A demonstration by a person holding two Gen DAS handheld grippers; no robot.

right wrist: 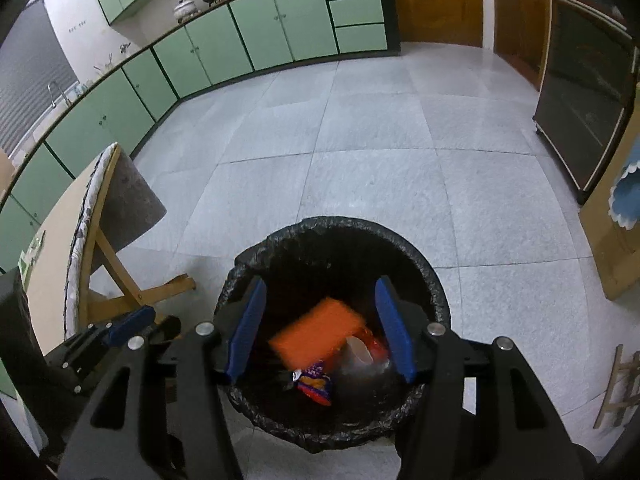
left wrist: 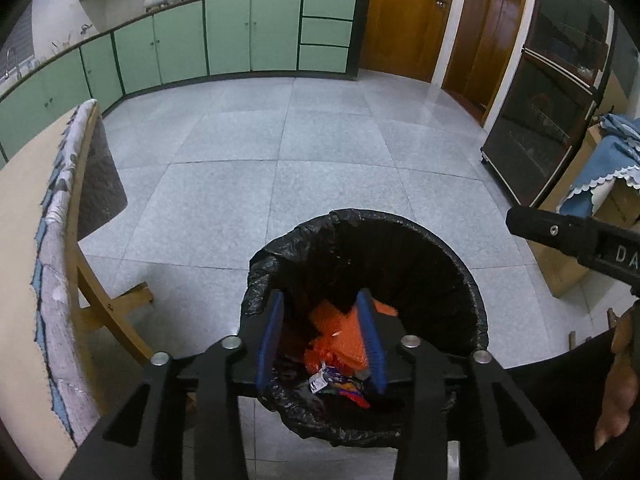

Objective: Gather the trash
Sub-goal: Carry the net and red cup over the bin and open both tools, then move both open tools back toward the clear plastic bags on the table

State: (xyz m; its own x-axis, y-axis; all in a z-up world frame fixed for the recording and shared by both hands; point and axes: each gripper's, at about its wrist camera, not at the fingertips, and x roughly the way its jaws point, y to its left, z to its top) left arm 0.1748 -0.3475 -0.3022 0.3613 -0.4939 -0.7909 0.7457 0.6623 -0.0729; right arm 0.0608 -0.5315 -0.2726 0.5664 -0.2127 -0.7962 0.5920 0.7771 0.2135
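Note:
A round bin with a black liner (left wrist: 460, 280) stands on the floor and shows in both views (right wrist: 432, 280). Inside lie orange wrappers (left wrist: 340, 332) and a colourful snack packet (left wrist: 336, 384). My left gripper (left wrist: 324, 340) hangs open and empty over the bin. My right gripper (right wrist: 320, 328) is open over the bin too. A blurred orange packet (right wrist: 316, 334) is in the air between its fingers, above a clear cup (right wrist: 360, 352) and a purple snack packet (right wrist: 316, 384). The right gripper's body (left wrist: 576, 240) shows at the right of the left wrist view.
A wooden table with a quilted cloth edge (left wrist: 60, 240) stands left of the bin, also in the right wrist view (right wrist: 80, 216). Green cabinets (left wrist: 240, 36) line the far wall. A dark glass cupboard (left wrist: 548, 92) and a box under a blue cloth (left wrist: 600, 168) stand right.

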